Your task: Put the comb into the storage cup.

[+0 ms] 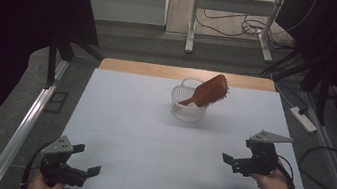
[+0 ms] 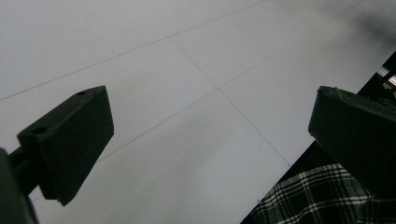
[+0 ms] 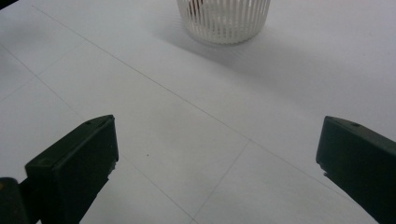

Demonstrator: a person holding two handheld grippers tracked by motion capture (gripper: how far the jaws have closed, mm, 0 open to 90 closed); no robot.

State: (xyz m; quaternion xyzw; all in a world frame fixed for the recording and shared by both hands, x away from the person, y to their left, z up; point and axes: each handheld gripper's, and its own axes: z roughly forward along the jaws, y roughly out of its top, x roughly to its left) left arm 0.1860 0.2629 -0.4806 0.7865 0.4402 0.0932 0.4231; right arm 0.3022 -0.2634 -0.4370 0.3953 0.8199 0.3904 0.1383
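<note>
A brown hairbrush leans handle-down in a white slatted basket at the back middle of the white table. My left gripper rests at the front left corner, jaws wide apart and empty. My right gripper hovers at the right front, open and empty, well short of the basket. The right gripper view looks along its jaws at the basket's lower wall. In the left gripper view the jaws frame bare table and a plaid sleeve.
A wooden strip runs along the table's far edge. A metal rail lies beside the left side. A power strip and cables lie on the floor at the right. Desk legs stand beyond.
</note>
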